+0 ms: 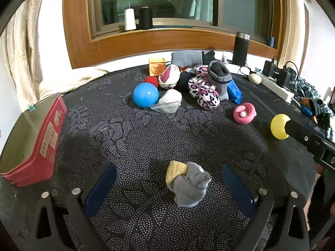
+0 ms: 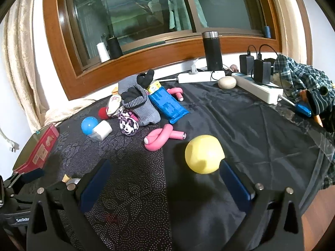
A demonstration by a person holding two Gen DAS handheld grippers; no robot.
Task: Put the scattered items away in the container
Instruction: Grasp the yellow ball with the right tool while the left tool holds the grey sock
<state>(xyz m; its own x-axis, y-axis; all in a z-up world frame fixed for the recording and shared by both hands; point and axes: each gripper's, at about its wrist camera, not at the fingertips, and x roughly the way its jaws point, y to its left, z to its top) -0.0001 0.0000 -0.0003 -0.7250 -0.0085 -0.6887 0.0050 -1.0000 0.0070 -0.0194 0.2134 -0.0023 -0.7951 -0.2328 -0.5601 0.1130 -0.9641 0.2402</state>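
A rolled grey and yellow sock bundle [image 1: 187,183] lies on the dark dotted cloth between the wide-open fingers of my left gripper [image 1: 168,185]. The red box container [image 1: 45,135] stands at the left, open side up; it also shows in the right wrist view [image 2: 39,148]. My right gripper [image 2: 165,179] is open, and a yellow ball [image 2: 204,153] lies just ahead of its right finger, touching the tip. In the left wrist view the ball [image 1: 279,125] sits against a black finger of the right gripper at the right. A heap of socks, a blue ball [image 1: 146,94] and a pink foam roller [image 1: 245,113] lies further back.
A black flask [image 2: 211,50], white power strips [image 2: 259,89] with chargers and cables, a cream pebble-shaped object [image 2: 227,82] and a plaid cloth [image 2: 303,79] lie at the back right. A window sill holds thread spools [image 1: 138,18]. A curtain hangs at the left.
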